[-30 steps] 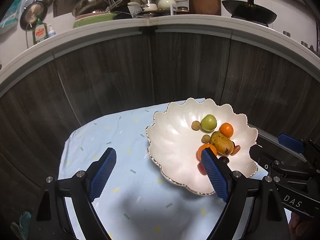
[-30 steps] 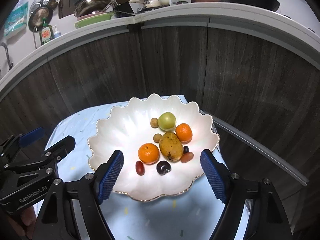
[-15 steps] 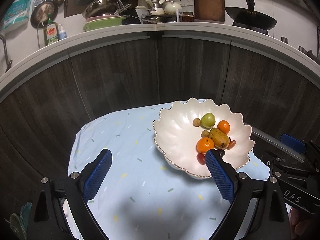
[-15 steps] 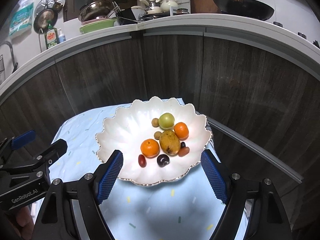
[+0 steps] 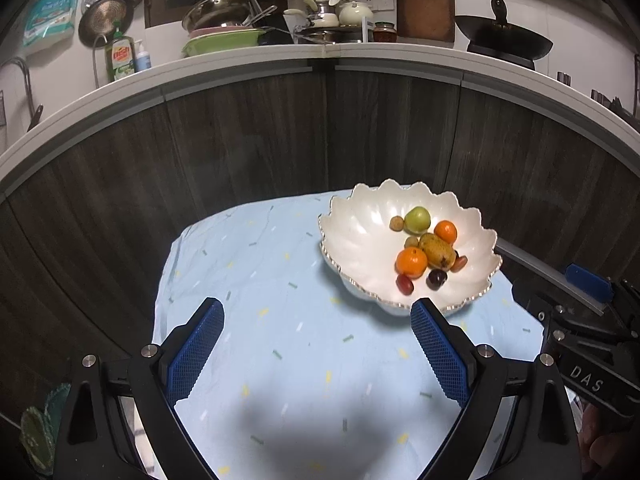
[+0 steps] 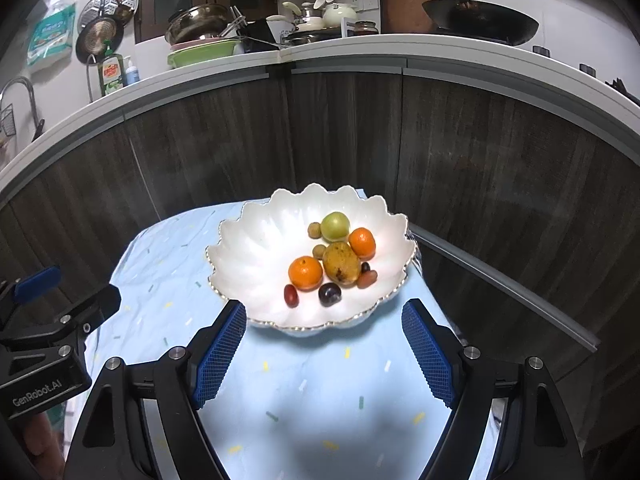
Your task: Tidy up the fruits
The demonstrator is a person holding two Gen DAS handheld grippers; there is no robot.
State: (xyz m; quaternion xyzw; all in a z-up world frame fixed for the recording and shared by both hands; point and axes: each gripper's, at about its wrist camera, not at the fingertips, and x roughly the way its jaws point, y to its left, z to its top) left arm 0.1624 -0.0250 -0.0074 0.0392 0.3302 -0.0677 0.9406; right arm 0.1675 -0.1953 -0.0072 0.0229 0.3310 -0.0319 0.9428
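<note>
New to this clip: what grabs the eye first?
A white scalloped bowl on the pale blue cloth, holding fruit: two orange mandarins, a green round fruit, a yellow-brown mango. In the foreground, the open right hand-held gripper frames it with blue pads, empty.

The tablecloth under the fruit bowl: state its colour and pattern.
The tablecloth is light blue with small scattered confetti dashes; the right wrist view shows it best.
</note>
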